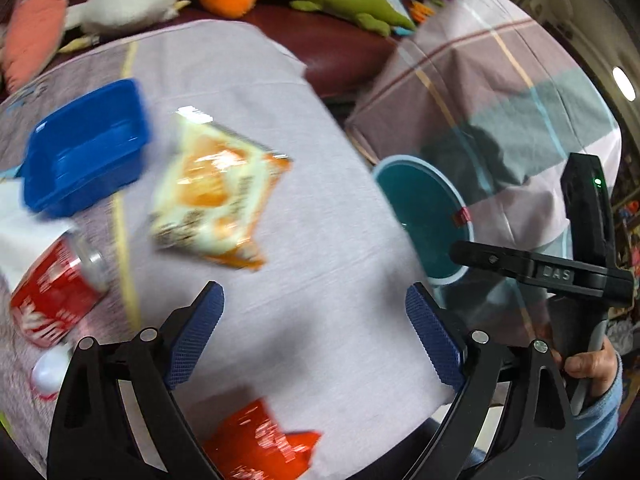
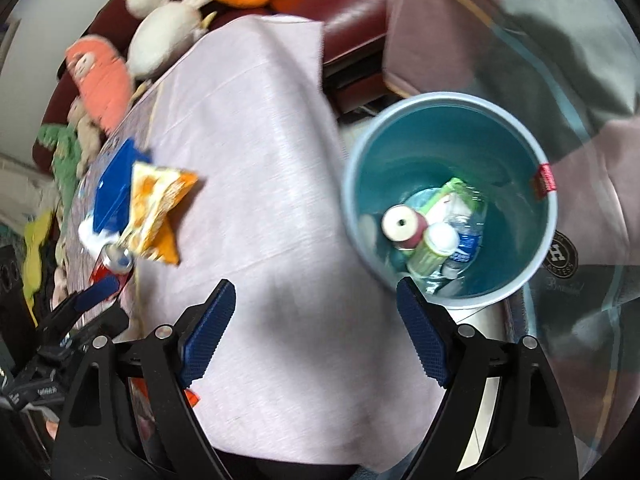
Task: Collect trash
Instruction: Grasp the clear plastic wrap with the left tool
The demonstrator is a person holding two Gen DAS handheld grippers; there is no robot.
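Centre-right of your right view, the round teal plastic bin (image 2: 450,152) stands upright, containing cans and bottles; a yellow-orange snack bag (image 1: 216,192) lies flat, centre-left.

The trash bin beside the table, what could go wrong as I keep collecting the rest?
1. The teal bin stands off the table edge; a release short of its rim could drop trash on the floor.
2. The red can lies on its side near the table edge and may roll away if nudged.
3. The yellow snack bag rests against the blue container; grabbing it could drag that along.
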